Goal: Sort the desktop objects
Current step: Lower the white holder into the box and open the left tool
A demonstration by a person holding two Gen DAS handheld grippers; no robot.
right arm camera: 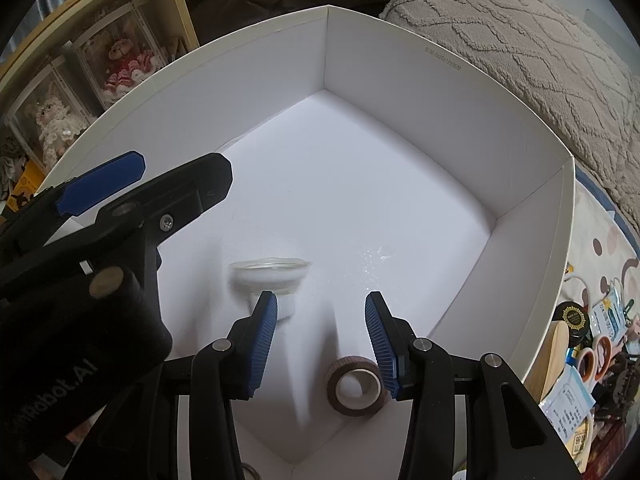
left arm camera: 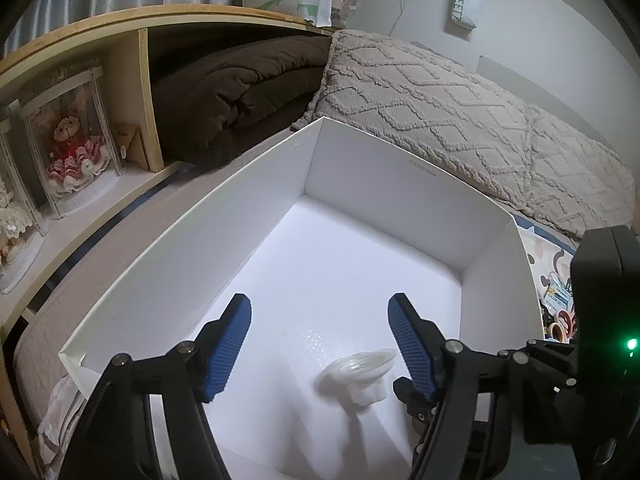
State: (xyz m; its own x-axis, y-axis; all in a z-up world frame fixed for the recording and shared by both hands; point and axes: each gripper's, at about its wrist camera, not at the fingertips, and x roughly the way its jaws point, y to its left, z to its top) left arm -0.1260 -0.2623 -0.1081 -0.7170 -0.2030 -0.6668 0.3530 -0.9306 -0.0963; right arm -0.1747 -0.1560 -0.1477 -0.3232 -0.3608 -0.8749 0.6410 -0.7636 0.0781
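Left tool (left arm camera: 319, 320) spread, empty; right tool (right arm camera: 321, 320) spread, empty. Clear funnel-shaped piece (left arm camera: 360, 376) beneath left tool: light, rigid, slippery. Grip its neck.

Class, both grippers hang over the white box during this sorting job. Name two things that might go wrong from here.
1. The clear funnel-shaped piece lies tipped in the white box, so it may roll about.
2. The left gripper and right gripper hang close together and might collide.
3. The brown tape roll sits by the right fingers and could get knocked.
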